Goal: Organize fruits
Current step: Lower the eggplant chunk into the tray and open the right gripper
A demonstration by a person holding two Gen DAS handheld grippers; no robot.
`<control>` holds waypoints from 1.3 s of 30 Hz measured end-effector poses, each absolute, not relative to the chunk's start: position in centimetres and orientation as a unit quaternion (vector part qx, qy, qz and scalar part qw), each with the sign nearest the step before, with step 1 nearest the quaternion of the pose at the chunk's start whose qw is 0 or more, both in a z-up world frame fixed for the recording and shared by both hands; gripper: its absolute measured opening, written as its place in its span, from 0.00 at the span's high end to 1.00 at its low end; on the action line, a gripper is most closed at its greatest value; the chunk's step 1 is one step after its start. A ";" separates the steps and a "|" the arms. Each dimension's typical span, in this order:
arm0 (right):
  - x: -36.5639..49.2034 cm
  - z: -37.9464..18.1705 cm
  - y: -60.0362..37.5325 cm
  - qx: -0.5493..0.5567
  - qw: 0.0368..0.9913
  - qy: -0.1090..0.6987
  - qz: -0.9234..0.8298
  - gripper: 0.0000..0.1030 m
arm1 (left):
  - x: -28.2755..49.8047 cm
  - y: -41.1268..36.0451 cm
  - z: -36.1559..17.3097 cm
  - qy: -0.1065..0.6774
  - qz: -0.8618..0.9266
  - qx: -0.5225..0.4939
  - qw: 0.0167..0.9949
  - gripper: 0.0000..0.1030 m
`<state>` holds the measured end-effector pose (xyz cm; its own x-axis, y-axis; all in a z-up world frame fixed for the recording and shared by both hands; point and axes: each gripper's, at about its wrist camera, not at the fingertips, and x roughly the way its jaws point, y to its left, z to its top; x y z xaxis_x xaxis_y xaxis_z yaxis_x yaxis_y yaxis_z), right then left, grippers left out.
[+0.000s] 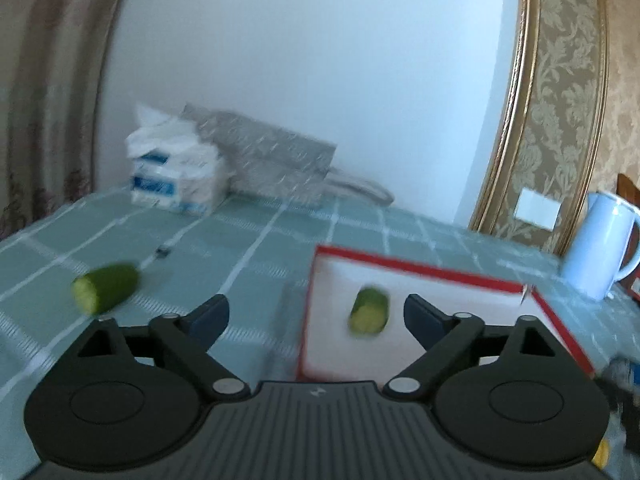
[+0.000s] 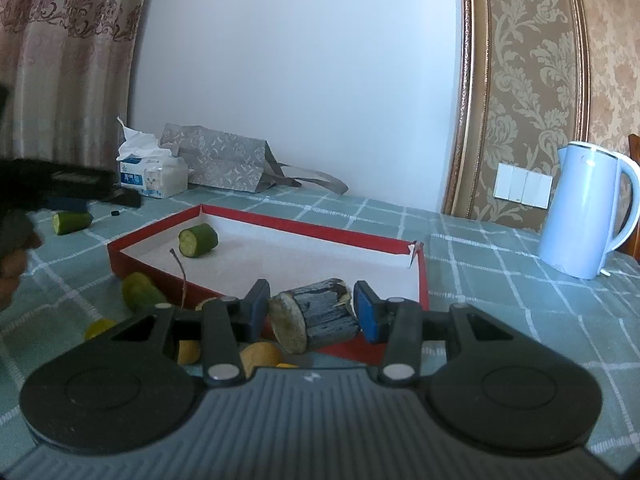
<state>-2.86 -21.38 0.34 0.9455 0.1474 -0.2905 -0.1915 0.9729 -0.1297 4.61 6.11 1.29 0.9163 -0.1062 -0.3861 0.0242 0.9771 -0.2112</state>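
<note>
Here the left tongs (image 1: 316,316) stand wide apart with nothing between them, while the right tongs (image 2: 310,312) are clamped on a dark cut chunk (image 2: 316,320).

From the left: one cucumber piece (image 1: 105,287) lies on the green checked counter (image 1: 240,248) outside the box; a second cucumber piece (image 1: 369,312) lies inside the red-rimmed box (image 1: 420,270) on its white floor. In the right wrist view, yellow and green pieces (image 2: 138,290) sit on the counter just beside the box's near left wall, and a white kettle (image 2: 584,208) stands far right.
</note>
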 end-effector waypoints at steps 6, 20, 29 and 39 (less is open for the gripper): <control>-3.1 0.4 -21.2 -0.079 0.983 0.140 0.088 0.58 | 1.7 6.9 -0.7 0.239 -0.056 -0.080 0.966 0.08; 2.0 2.3 -21.3 -0.051 0.978 0.181 0.086 0.58 | 1.9 4.5 -2.3 0.300 -0.070 -0.010 0.951 0.07; 7.6 1.5 -21.0 -0.045 0.964 0.245 0.092 0.58 | 2.6 3.5 -2.7 0.323 -0.065 0.024 0.944 0.02; 12.3 0.4 -20.9 -0.036 0.951 0.300 0.074 0.58 | 2.7 3.3 -2.7 0.326 -0.066 0.031 0.943 0.00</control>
<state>12.30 -20.89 0.36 0.8095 0.1192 -0.5749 -0.1619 0.9865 -0.0235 2.65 3.27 -2.73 0.7788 -0.1050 -0.6184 0.1451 0.9893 0.0147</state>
